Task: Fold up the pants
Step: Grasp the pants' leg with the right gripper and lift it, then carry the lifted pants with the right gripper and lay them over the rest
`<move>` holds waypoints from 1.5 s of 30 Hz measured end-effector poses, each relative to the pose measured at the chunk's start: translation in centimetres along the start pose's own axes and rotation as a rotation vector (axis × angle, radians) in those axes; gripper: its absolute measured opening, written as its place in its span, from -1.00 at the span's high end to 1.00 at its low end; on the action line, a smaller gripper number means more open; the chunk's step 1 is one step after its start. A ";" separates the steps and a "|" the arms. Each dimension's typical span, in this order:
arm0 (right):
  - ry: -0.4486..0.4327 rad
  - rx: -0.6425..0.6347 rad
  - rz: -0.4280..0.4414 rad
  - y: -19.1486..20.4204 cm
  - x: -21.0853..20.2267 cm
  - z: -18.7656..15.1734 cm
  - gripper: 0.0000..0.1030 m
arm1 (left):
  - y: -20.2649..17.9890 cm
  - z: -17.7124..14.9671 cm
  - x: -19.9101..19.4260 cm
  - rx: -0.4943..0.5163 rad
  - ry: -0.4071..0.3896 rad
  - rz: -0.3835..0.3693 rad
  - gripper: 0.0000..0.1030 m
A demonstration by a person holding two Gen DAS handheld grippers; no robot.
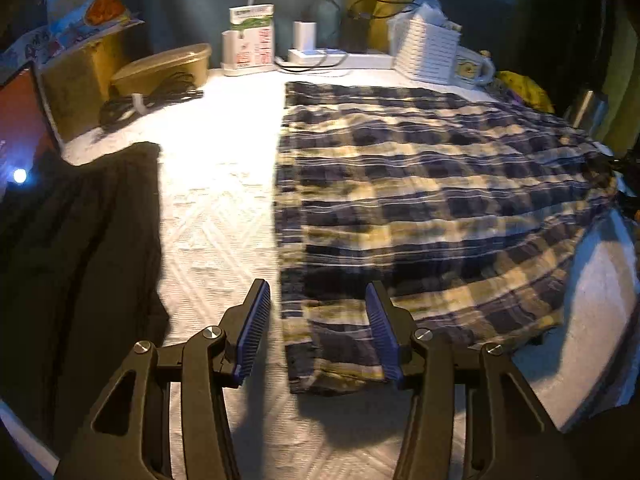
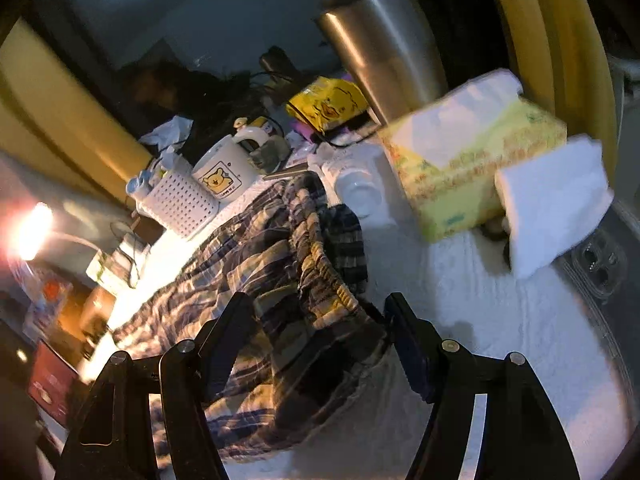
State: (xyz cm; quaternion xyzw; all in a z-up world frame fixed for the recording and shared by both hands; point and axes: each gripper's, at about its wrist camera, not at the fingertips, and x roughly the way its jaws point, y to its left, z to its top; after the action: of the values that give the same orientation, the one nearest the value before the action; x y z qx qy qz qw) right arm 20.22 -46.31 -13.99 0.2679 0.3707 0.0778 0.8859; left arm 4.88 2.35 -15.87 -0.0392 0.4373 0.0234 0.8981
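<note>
plaid pants (image 1: 432,200) lie flat across the white-covered bench (image 1: 216,208), waistband toward its right edge | left gripper (image 1: 318,320) half open over a hem corner, gripping nothing | right gripper (image 2: 320,320) wide open, empty, above the waistband (image 2: 320,256)

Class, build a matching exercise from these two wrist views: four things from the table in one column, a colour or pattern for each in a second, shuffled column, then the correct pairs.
Things:
1. pants
2. garment at the left edge
3. mug with a bear picture
4. tissue box

Colours:
A. white
B. pale yellow-green
C. dark blue and cream plaid
D. black

Pairs: 1-C, 2-D, 3-A, 4-B
</note>
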 end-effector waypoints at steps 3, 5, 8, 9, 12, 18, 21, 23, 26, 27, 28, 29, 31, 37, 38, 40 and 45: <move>0.049 0.118 0.039 -1.3 0.7 -0.3 -0.38 | 1.0 0.1 -0.1 -0.029 -0.001 0.012 0.03; 0.069 0.134 0.048 -1.4 1.2 -0.9 -0.38 | 1.3 0.2 -0.1 -0.040 0.005 -0.002 0.03; 0.044 0.141 0.051 -1.0 1.4 -1.4 -0.37 | 1.6 0.5 -0.3 -0.063 0.003 -0.028 0.03; 0.043 0.157 0.066 -1.1 1.5 -1.3 -0.31 | 1.7 0.6 -0.4 -0.068 -0.001 -0.035 0.03; 0.040 0.174 0.104 -1.0 1.8 -1.2 0.54 | 1.7 1.0 -1.2 -0.061 -0.032 -0.041 0.03; -0.029 0.072 0.073 2.2 0.0 -0.4 0.64 | 2.5 2.1 -2.0 -0.063 -0.082 -0.048 0.03; -0.057 0.018 0.065 4.3 -1.4 0.0 0.64 | 2.9 2.5 -2.1 -0.059 -0.100 -0.056 0.03; -0.079 -0.038 0.056 6.4 -2.3 0.0 0.64 | 3.1 2.9 -2.3 -0.058 -0.118 -0.061 0.03; -0.111 -0.140 0.036 10.2 -3.3 -0.4 0.64 | 3.4 3.3 -2.7 -0.049 -0.152 -0.079 0.03; -0.121 -0.178 0.022 11.4 -3.5 -0.7 0.64 | 3.4 3.3 -2.8 -0.045 -0.161 -0.085 0.03; -0.131 -0.216 0.006 12.7 -3.7 -1.0 0.64 | 3.6 3.4 -3.0 -0.042 -0.174 -0.093 0.03; -0.137 -0.258 -0.009 14.2 -3.6 -1.5 0.64 | 3.8 3.4 -3.1 -0.043 -0.184 -0.100 0.03; -0.131 -0.321 -0.010 16.7 -3.2 -2.5 0.64 | 4.4 3.5 -3.1 -0.051 -0.196 -0.114 0.03; -0.080 -0.453 -0.008 23.1 -0.7 -6.3 0.65 | 7.0 3.3 -3.1 -0.077 -0.212 -0.142 0.03; -0.065 -0.481 -0.006 24.1 -0.1 -7.1 0.65 | 7.7 3.2 -3.0 -0.085 -0.210 -0.147 0.03; -0.038 -0.525 -0.010 25.9 1.2 -8.7 0.65 | 8.8 3.1 -2.9 -0.101 -0.211 -0.151 0.03; 0.046 -0.594 -0.001 29.5 4.2 -12.1 0.65 | 10.8 2.8 -3.3 -0.124 -0.233 -0.164 0.03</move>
State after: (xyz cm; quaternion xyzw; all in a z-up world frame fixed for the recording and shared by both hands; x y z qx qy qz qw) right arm 16.59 -14.96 -7.92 -0.0051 0.3517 0.1883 0.9170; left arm 4.21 13.29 -12.05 -0.1270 0.3232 -0.0189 0.9376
